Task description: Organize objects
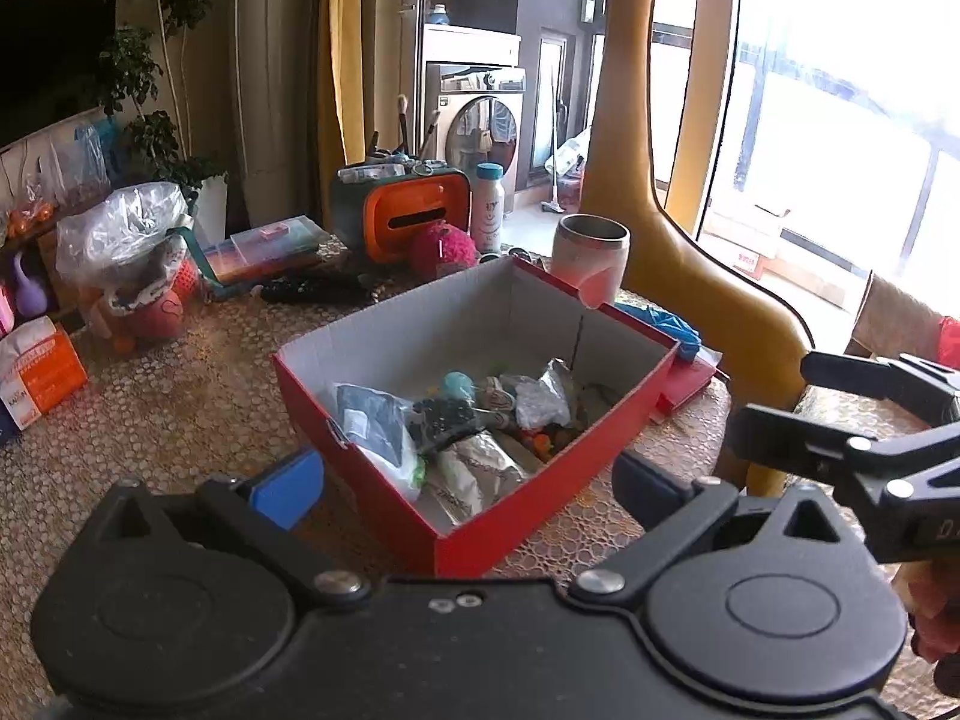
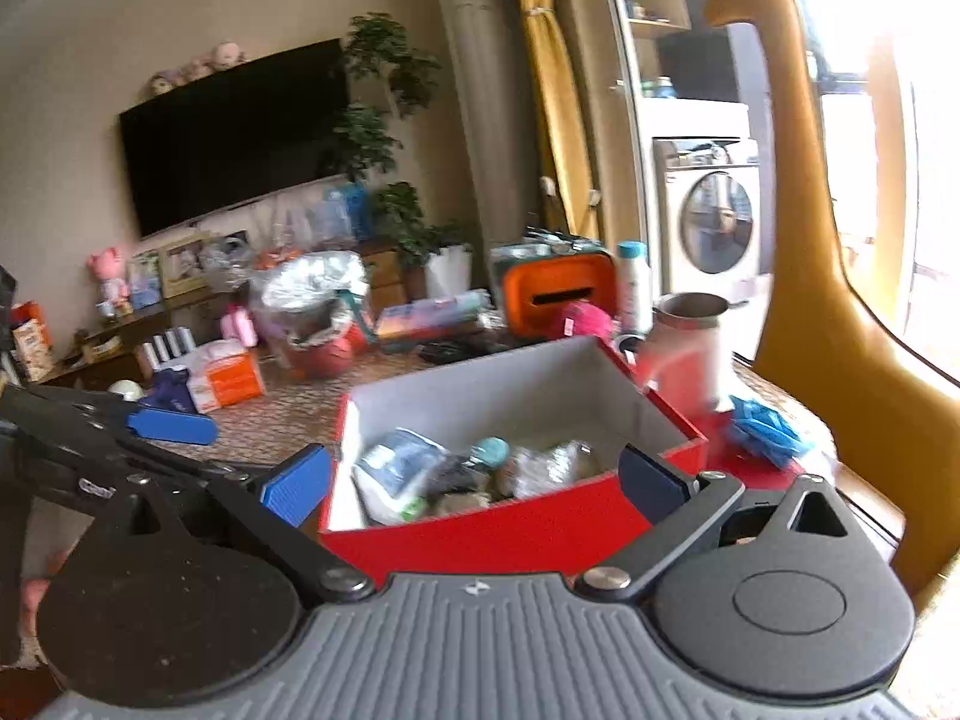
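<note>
Red cardboard fills the middle of the left wrist view: an open red box [image 1: 480, 420] sits on the patterned table [image 1: 180, 408], already holding foil packets [image 1: 543, 399], a clear bag with a dark item [image 1: 375, 426] and small oddments. The left gripper [image 1: 474, 483] hovers at the box's near corner, its blue pads [image 1: 288, 489] spread wide with nothing between them. Beyond the far rim stand a white cup [image 1: 591, 258], a pink pompom [image 1: 444, 249] and an orange case [image 1: 414, 213]; a blue glove [image 1: 666, 324] lies just right of the box.

From the right wrist view, the right gripper [image 2: 480, 483] is also fully apart and empty, straddling the near wall of the box. The cup appears blurred just past the box's far right corner.

Both tools crowd the same near edge, so they could knock each other or shove the light box across the table. Reaching over it for the cup risks tipping that cup, since it stands so close to the rim.
</note>
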Action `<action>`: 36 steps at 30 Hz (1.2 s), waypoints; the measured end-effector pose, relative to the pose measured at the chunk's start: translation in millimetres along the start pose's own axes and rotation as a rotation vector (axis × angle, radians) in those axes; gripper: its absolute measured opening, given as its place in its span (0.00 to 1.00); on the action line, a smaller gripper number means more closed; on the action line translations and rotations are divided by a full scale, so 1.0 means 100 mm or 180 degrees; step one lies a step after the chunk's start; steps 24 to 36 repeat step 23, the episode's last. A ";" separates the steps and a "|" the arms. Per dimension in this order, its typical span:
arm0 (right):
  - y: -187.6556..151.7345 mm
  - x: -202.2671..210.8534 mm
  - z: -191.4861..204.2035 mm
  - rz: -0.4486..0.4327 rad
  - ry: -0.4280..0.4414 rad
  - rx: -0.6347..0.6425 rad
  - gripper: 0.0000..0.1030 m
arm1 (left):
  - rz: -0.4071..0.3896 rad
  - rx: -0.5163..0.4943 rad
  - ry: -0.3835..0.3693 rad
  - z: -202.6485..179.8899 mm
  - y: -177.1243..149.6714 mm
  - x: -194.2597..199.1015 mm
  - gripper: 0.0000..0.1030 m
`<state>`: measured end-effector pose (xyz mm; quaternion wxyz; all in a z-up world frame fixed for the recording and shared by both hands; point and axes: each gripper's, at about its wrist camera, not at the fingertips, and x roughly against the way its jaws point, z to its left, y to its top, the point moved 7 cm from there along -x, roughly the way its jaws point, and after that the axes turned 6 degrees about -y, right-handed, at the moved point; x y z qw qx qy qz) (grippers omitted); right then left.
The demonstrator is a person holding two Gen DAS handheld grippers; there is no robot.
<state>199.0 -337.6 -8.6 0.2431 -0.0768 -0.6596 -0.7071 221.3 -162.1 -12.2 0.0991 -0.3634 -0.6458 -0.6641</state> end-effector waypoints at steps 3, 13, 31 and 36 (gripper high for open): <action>-0.05 0.02 -0.06 0.0029 -0.0049 -0.0020 1.00 | 0.0018 0.0027 -0.0019 -0.04 -0.02 -0.01 0.99; -0.20 0.03 -0.02 0.0112 -0.0027 0.0043 1.00 | 0.0111 0.0057 -0.0075 -0.09 -0.17 -0.08 0.99; -0.28 0.00 -0.04 0.0232 0.0032 -0.0112 1.00 | 0.0153 0.0093 -0.0124 -0.10 -0.24 -0.07 0.99; -0.28 0.00 -0.04 0.0232 0.0032 -0.0112 1.00 | 0.0153 0.0093 -0.0124 -0.10 -0.24 -0.07 0.99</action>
